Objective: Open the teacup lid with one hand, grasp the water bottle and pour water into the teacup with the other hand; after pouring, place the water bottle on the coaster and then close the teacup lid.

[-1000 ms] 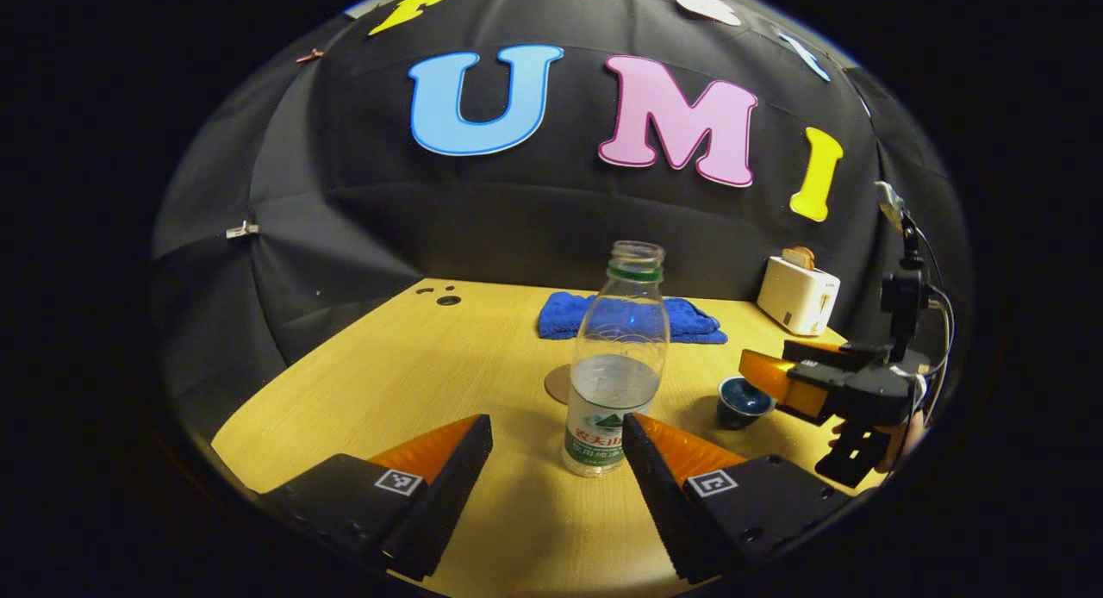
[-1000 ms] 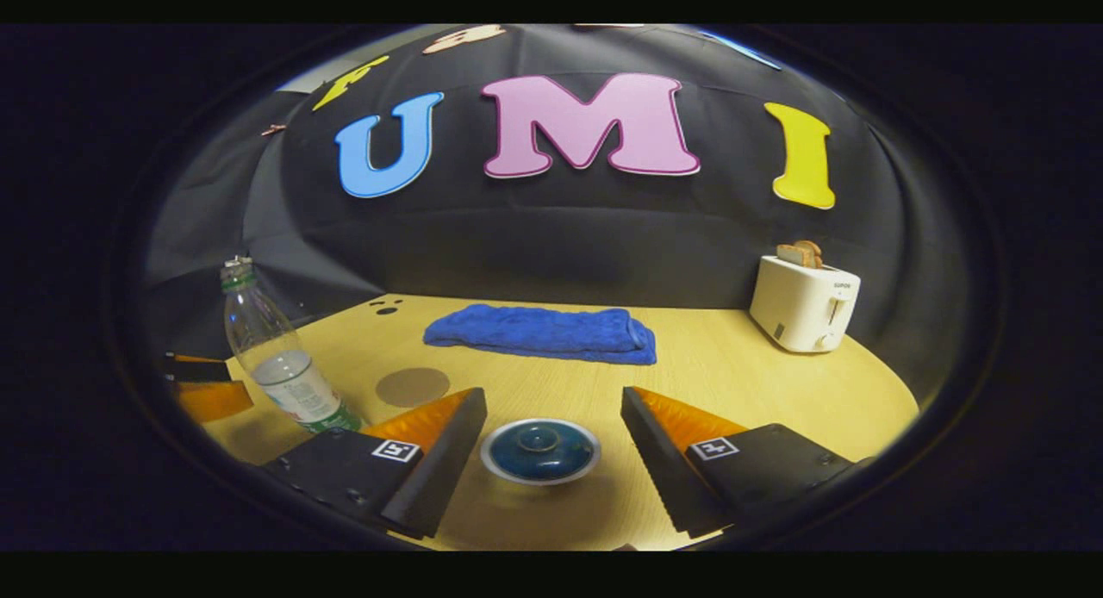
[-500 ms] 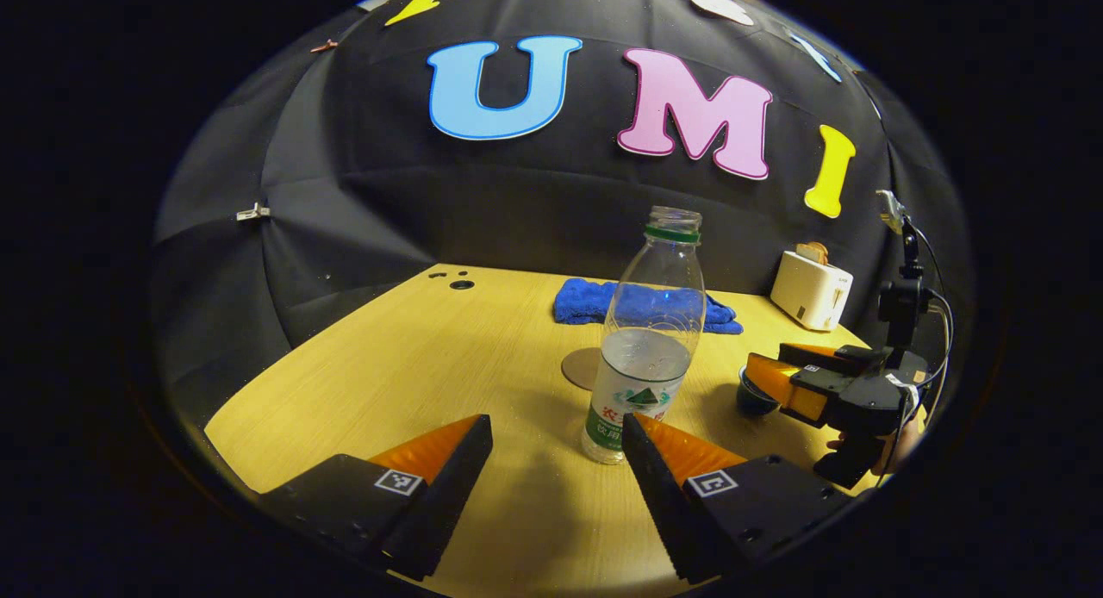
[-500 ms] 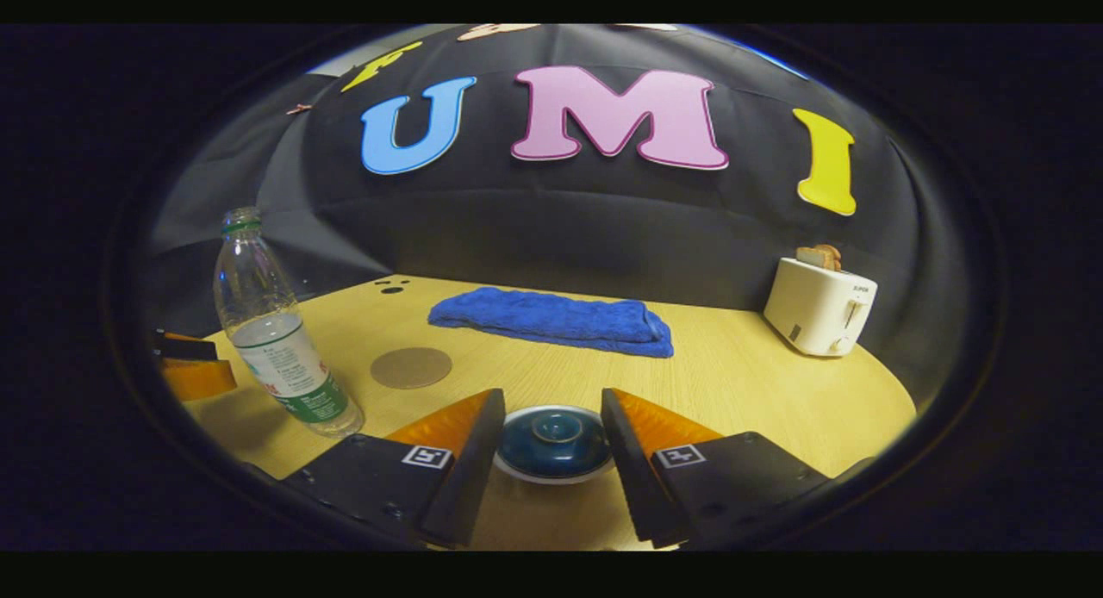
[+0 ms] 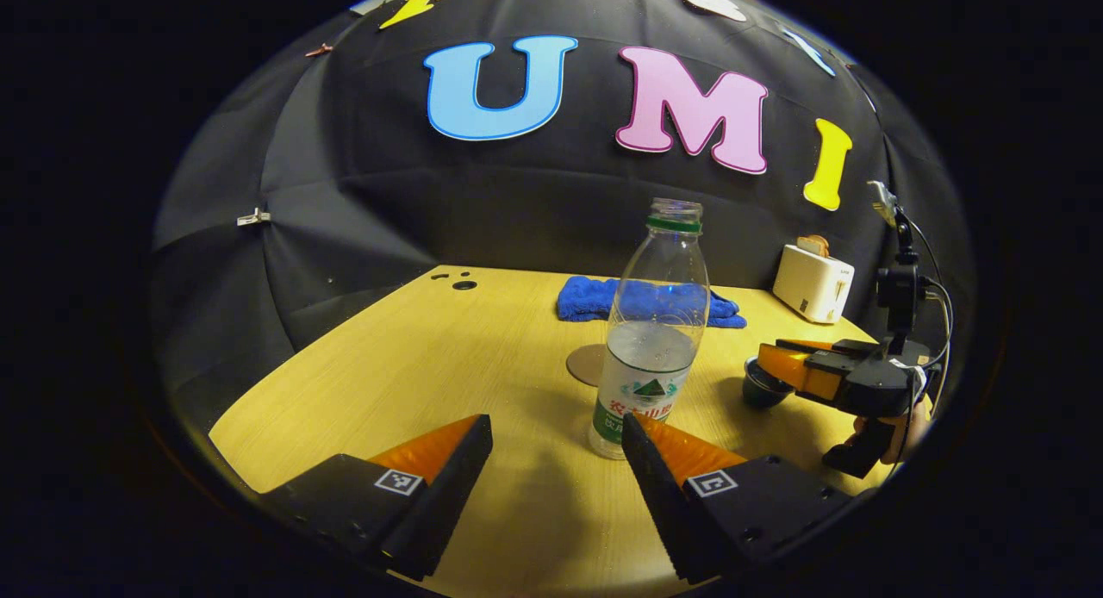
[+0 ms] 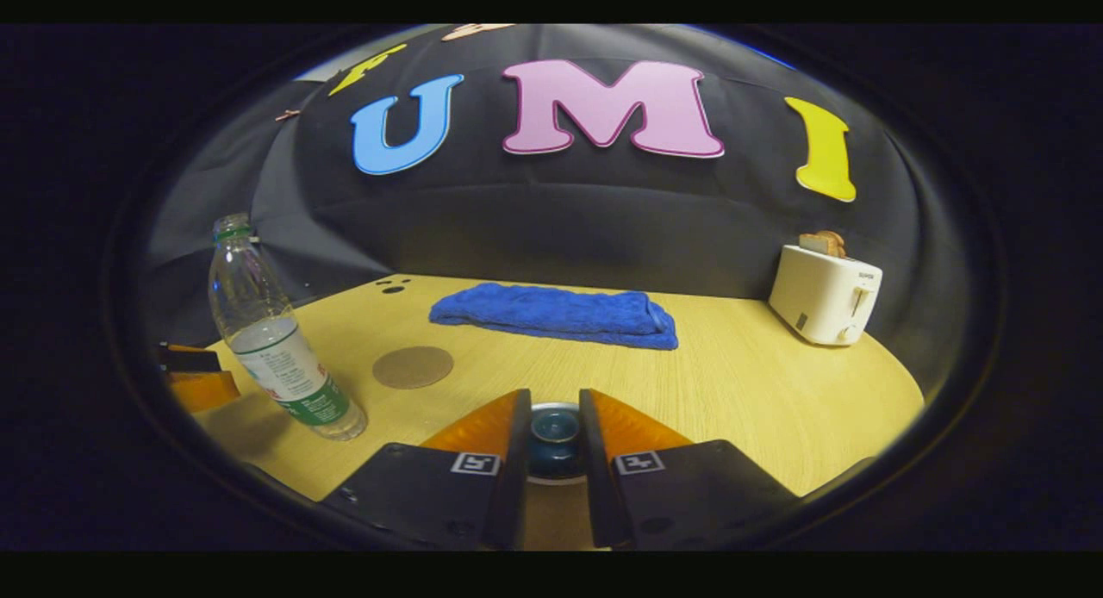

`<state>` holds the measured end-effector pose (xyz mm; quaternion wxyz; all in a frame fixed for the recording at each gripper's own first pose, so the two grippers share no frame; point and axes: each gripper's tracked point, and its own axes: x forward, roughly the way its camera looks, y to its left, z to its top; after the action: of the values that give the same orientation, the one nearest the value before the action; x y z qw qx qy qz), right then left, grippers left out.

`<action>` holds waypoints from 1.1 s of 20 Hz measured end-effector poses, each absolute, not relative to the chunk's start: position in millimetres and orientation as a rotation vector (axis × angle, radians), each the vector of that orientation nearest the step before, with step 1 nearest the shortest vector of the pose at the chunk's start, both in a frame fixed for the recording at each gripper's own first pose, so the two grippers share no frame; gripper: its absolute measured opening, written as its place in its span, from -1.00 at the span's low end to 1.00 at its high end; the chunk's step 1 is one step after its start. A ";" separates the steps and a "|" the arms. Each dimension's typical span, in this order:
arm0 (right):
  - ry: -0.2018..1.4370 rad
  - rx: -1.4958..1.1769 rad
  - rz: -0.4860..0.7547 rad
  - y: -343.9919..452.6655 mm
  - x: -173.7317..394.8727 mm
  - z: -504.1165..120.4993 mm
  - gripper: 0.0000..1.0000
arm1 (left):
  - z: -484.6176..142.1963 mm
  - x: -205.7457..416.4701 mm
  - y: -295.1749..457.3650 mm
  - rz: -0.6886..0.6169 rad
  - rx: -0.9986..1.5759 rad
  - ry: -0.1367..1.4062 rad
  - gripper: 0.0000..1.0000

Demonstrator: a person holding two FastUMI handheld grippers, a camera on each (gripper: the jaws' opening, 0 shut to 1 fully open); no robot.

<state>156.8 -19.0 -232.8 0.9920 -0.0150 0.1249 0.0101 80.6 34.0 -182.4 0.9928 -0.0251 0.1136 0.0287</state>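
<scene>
On the bench (image 6: 758,383) the left tongs (image 5: 556,460) stand wide open, released and holding nothing. The bottle (image 5: 651,339) is upright just ahead of them, its base close by the inner edge of their right-hand finger. A second ago it stood squarely between the two fingers; now it sits off toward that finger, so the left tongs have shifted sideways and are no better lined up for a grasp. The bottle has no cap and is partly full.

Behind the bottle lies the coaster (image 6: 413,367), bare, and farther back a blue cloth (image 6: 556,314).

Right of the bottle, in the left gripper view, the teacup (image 5: 763,387) stands with the right tongs (image 6: 553,447) reaching over its top. In the right gripper view those tongs have closed a good deal: a second ago they were spread well clear of the lid (image 6: 553,426), and now they are drawn in tight on either side of its knob. They look clenched on it, though actual contact at the pads is hard to confirm. The lid is not yet off the cup.

Judging by this, lifting the lid comes next, and pouring waits on the left tongs taking the bottle.

At the far right stands a toaster (image 6: 825,292).
</scene>
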 end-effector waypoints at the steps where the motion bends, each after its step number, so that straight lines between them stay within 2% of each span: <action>1: 0.252 -0.034 0.025 -19.0 156.7 -231.8 -0.26 | -183.2 81.7 33.7 0.058 -0.047 0.226 0.91; 4: 0.269 -0.035 0.028 -21.3 156.8 -232.6 -0.55 | -181.5 81.4 28.6 0.043 -0.033 0.221 0.91; 8: 0.259 -0.051 0.041 -22.2 156.3 -217.0 -0.52 | -174.6 85.0 19.1 0.021 -0.015 0.197 0.91; 9: 0.244 -0.052 0.041 -22.2 156.9 -207.2 -0.61 | -172.8 86.0 15.5 0.011 -0.015 0.190 0.91; 10: 0.231 -0.053 0.043 -23.1 155.9 -197.0 -0.52 | -171.0 88.3 11.0 -0.003 -0.017 0.184 0.91; 11: 0.220 -0.055 0.044 -24.9 154.4 -187.3 -0.61 | -172.2 88.5 5.7 -0.018 -0.015 0.179 0.91; 12: 0.211 -0.057 0.040 -28.6 151.5 -180.1 -0.52 | -172.7 89.6 0.8 -0.033 -0.008 0.174 0.91; 14: 0.199 -0.048 0.030 -38.4 141.2 -168.7 -0.52 | -170.6 94.9 -5.8 -0.049 0.010 0.156 0.92; 15: 0.204 -0.042 0.026 -43.5 134.9 -167.9 -0.61 | -172.7 99.9 -8.7 -0.055 0.018 0.152 0.91; 17: 0.229 -0.041 0.004 -59.9 120.1 -171.7 -0.52 | -174.3 111.6 -14.7 -0.064 0.017 0.149 0.91; 18: 0.241 -0.040 -0.010 -68.0 112.9 -175.0 -0.52 | -175.2 117.3 -17.8 -0.072 0.009 0.147 0.92; 19: 0.252 -0.038 -0.025 -74.8 106.5 -178.1 -0.61 | -176.0 124.0 -18.4 -0.073 0.003 0.141 0.92; 20: 0.263 -0.033 -0.042 -82.3 99.9 -183.2 -0.61 | -176.7 131.5 -18.1 -0.071 0.000 0.136 0.91; 21: 0.278 -0.031 -0.056 -89.1 94.5 -189.5 -0.52 | -178.9 138.2 -18.8 -0.074 -0.005 0.136 0.90; 22: 0.296 -0.046 -0.077 -97.7 89.2 -196.8 -0.61 | -181.4 144.6 -19.1 -0.073 -0.011 0.140 0.92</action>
<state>89.2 -97.7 -196.8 0.9881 -0.0227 0.1475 -0.0382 144.6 -19.1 -181.4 0.9969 -0.0054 0.0700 -0.0365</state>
